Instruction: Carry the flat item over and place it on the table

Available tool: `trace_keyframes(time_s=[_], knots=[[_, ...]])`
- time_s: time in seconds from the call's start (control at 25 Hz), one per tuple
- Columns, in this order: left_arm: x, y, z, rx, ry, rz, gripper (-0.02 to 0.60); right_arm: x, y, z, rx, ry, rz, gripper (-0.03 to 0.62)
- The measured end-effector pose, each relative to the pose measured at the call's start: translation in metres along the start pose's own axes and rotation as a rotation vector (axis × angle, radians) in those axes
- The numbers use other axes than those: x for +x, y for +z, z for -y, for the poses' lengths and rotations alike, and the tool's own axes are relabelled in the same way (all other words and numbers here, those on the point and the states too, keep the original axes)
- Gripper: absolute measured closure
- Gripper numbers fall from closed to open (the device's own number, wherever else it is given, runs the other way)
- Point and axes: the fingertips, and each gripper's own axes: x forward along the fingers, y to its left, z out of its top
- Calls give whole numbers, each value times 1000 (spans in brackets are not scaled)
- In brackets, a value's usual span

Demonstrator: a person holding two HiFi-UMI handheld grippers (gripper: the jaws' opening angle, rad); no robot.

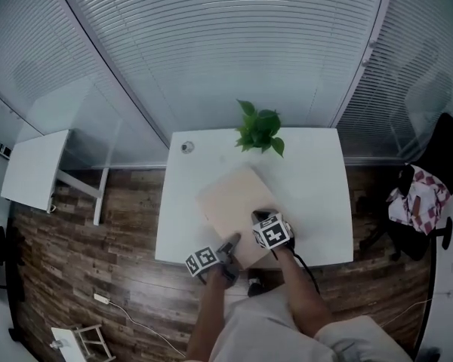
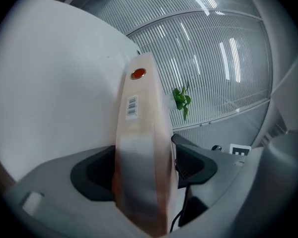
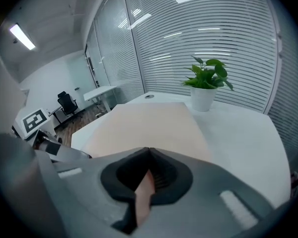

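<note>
One flat board (image 1: 228,198) is laid at the counter's (image 1: 317,179) front edge, left gripper (image 1: 232,243) jaws wide around it, right gripper (image 1: 258,217) jaws clamped on; release is judged next.

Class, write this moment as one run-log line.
board: lying on table | left tool: open around board edge | right tool: clamped on board edge

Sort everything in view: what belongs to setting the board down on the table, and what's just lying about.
Job in hand: board, table, left gripper, right gripper.
Lying about: potted plant, small round thing, side table, chair.
</note>
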Motion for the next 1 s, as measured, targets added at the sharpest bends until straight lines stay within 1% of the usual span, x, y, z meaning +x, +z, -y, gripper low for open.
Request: trace_keyframes(time_s=[0.24,0.32,0.36,0.4,0.52,0.6,0.76,0.84,0.88,0.92,0.96,1.0], knots=[[8,11,-6,66,113,0,216,8,5,4,-7,0,2,592],[9,14,-7,125,169,4,216,9,5,5,-24,10,3,592],[7,17,-8,182,210,5,216,8,5,3,-41,16,-6,594],[5,21,-8,257,251,1,217,7,4,-1,-65,16,-19,592],[2,27,-2,507,346,-30,216,3,3,-7,-116,-3,-25,592],[4,30,5,661,383,-27,215,3,2,-6,-113,-2,-20,592],[4,33,24,1007,453,35,215,2,-2,-2,-129,-15,-21,592],[4,30,32,1186,471,63,219,2,-2,-6,-150,-19,-12,592],[6,27,32,1239,466,65,243,1,0,-8,-156,-16,-2,592],[9,24,32,1257,451,63,295,0,3,-8,-150,-9,18,592],[12,23,33,1251,434,60,347,-3,6,-7,-121,0,50,592],[13,23,34,1239,419,57,350,-7,9,-3,-71,8,92,593]])
